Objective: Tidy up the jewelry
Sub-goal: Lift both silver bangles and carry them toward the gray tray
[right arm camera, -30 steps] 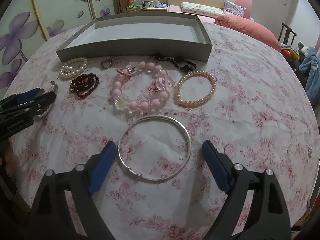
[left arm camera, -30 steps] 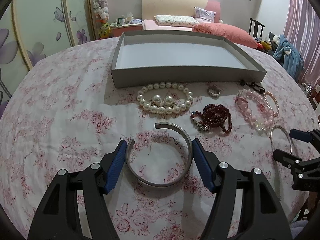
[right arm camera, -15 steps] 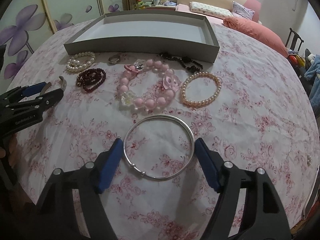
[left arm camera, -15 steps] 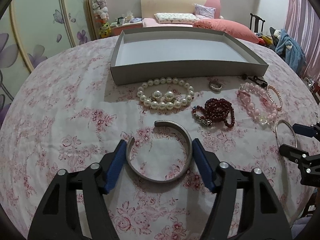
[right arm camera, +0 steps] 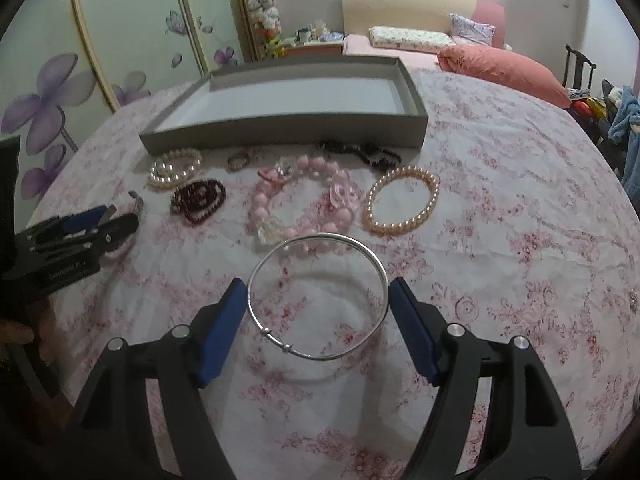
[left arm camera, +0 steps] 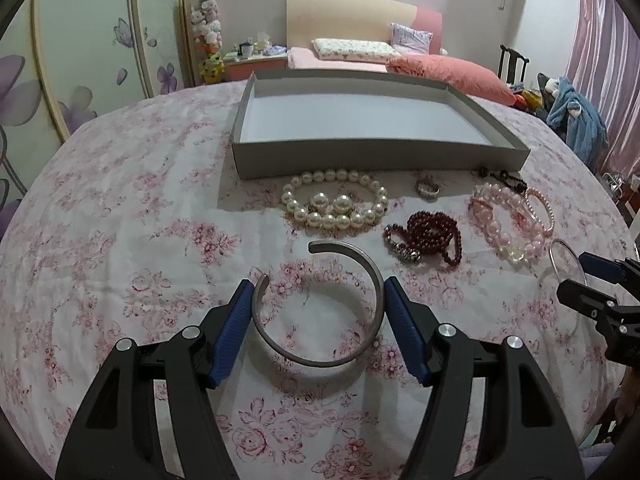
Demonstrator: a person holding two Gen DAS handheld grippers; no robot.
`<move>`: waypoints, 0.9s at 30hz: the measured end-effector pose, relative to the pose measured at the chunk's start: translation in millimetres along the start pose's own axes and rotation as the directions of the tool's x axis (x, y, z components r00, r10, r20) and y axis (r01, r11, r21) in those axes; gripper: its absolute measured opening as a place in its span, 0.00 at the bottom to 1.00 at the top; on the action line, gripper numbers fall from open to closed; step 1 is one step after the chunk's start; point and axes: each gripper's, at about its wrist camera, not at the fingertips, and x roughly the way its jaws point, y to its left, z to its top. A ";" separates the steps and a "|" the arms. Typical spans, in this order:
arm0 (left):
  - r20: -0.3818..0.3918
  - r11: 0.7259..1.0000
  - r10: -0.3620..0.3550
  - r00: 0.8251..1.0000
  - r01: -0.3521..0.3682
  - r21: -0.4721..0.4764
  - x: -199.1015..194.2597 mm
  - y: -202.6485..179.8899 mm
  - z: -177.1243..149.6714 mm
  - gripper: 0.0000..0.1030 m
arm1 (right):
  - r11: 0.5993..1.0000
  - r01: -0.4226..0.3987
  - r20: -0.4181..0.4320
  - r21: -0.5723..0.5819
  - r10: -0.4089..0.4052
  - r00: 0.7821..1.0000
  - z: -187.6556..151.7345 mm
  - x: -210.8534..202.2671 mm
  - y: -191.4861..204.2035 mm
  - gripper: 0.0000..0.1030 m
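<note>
My left gripper (left arm camera: 318, 312) is shut on a grey open cuff bangle (left arm camera: 374, 280), held between its blue pads just above the cloth. My right gripper (right arm camera: 316, 312) is shut on a thin silver bangle (right arm camera: 256, 268) and holds it lifted above the cloth. An empty grey tray (left arm camera: 360, 156) stands at the back, also in the right wrist view (right arm camera: 280, 132). In front of it lie a white pearl bracelet (left arm camera: 334, 204), a small ring (left arm camera: 427, 189), a dark red bead bracelet (left arm camera: 430, 234), a pink bead bracelet (right arm camera: 304, 200), a peach pearl bracelet (right arm camera: 402, 200) and a black bead string (right arm camera: 368, 152).
The round table (left arm camera: 120, 220) carries a pink floral cloth. A bed with pillows (left arm camera: 360, 50) and a wardrobe (left arm camera: 80, 48) stand behind. A chair with clothes (left arm camera: 576, 120) is at the right.
Both grippers have closed onto their bangles and lifted them. The right gripper has risen, so the silver bangle now overlaps the pink bracelet in its view.
</note>
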 end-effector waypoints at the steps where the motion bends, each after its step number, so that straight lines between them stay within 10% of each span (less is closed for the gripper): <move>1: 0.006 1.000 0.000 1.000 0.000 -0.001 -1.2 -0.1 0.2 0.64 | 1.000 0.001 0.012 0.003 -0.001 1.000 0.5 -1.8 0.5 0.69; 14: 0.172 1.000 0.017 0.985 -0.017 -0.001 -31.9 -7.9 11.6 0.64 | 0.998 0.047 0.236 0.041 -0.055 0.970 19.6 -33.1 5.6 0.69; 27: 0.387 0.997 0.047 0.921 -0.065 0.033 -58.8 -24.5 52.7 0.64 | 0.991 0.108 0.520 0.078 -0.133 0.844 68.5 -67.0 13.9 0.69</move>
